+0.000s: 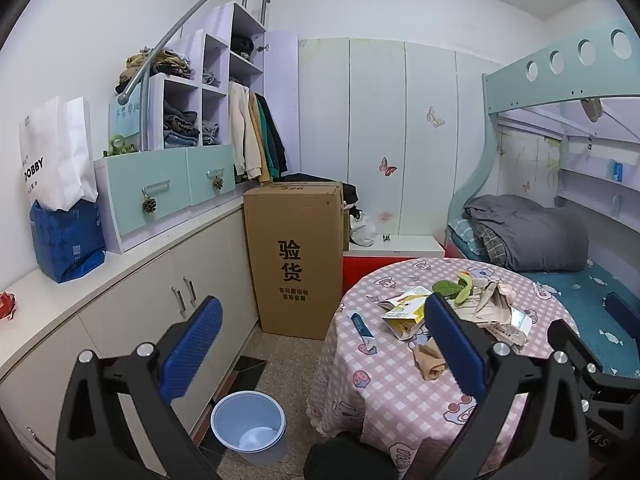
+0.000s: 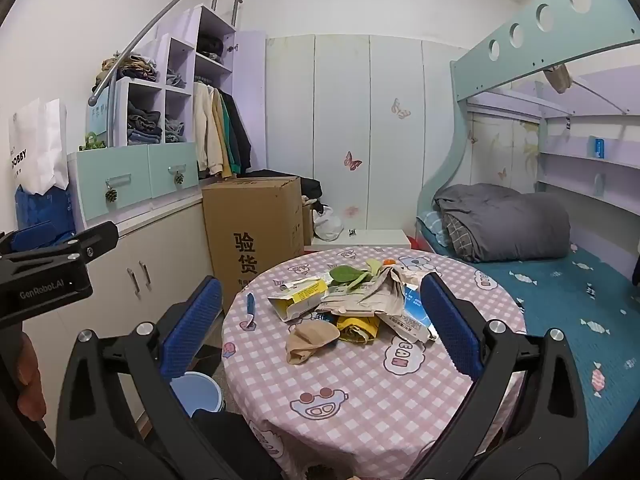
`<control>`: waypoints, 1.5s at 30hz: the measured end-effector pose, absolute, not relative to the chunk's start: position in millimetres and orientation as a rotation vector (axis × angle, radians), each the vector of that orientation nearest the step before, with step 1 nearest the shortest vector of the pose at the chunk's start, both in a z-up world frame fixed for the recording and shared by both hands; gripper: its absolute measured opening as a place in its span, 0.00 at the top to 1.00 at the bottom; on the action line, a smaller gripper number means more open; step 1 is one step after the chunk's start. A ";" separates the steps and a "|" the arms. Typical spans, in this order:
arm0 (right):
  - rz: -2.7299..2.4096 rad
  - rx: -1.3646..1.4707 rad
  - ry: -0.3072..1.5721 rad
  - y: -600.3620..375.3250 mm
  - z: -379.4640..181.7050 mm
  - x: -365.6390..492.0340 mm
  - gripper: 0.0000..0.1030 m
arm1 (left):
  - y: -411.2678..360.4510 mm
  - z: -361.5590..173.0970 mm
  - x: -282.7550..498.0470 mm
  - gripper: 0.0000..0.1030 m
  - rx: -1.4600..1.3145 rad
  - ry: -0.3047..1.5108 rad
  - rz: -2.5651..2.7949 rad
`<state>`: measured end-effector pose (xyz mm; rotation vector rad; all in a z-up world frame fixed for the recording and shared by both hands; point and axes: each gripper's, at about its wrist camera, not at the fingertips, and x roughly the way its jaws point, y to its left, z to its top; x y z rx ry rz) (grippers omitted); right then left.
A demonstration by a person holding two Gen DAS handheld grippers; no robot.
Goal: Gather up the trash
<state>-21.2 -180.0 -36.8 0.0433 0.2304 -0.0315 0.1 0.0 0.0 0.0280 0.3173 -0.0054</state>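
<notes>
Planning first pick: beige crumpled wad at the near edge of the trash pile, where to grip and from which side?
Take the beige wad across its narrow lower tail, coming from the near side with the right gripper, jaws open. It lies nearest, clear of the yellow carton; its wider top abuts the pile.

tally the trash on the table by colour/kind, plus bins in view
Green leaves: 1 cluster
Yellow-and-white carton: 1
Crumpled newspaper: 1 wad
Yellow wrapper: 1
Beige sock-like cloth: 1
Blue-and-white packet: 1
Small blue-and-white tube near the table edge: 1
Blue bin on the floor: 1
Total: 7 trash items, 1 bin; overlapped pieces may hide more.
</notes>
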 end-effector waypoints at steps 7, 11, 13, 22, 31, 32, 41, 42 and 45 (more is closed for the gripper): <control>-0.036 0.044 0.242 -180.8 -33.4 -17.4 0.06 | 0.7 1.6 0.1 0.04 0.030 0.322 -0.014; -0.042 0.042 0.233 -181.2 -41.1 -13.3 0.06 | 1.4 -2.0 4.1 0.04 0.037 0.317 -0.021; -0.045 0.047 0.234 -183.8 -41.1 -9.0 0.06 | -5.8 3.8 9.6 0.04 0.048 0.329 -0.023; -0.047 0.073 0.254 -196.7 -32.9 4.2 0.06 | -18.0 12.1 23.2 0.04 0.064 0.338 -0.038; -0.039 0.092 0.282 -202.7 -35.0 20.3 0.06 | -22.4 9.3 41.6 0.04 0.073 0.359 -0.034; -0.038 0.092 0.285 -202.9 -35.6 22.2 0.06 | -22.9 8.7 43.0 0.04 0.074 0.361 -0.034; -0.036 0.087 0.310 -203.1 -38.3 34.1 0.06 | -23.8 6.3 56.8 0.04 0.069 0.379 -0.032; -0.036 0.087 0.313 -203.3 -38.3 35.0 0.06 | -24.1 5.8 58.0 0.04 0.069 0.381 -0.032; -0.035 0.089 0.321 -204.0 -38.9 37.7 0.06 | -24.8 4.4 61.0 0.04 0.070 0.387 -0.038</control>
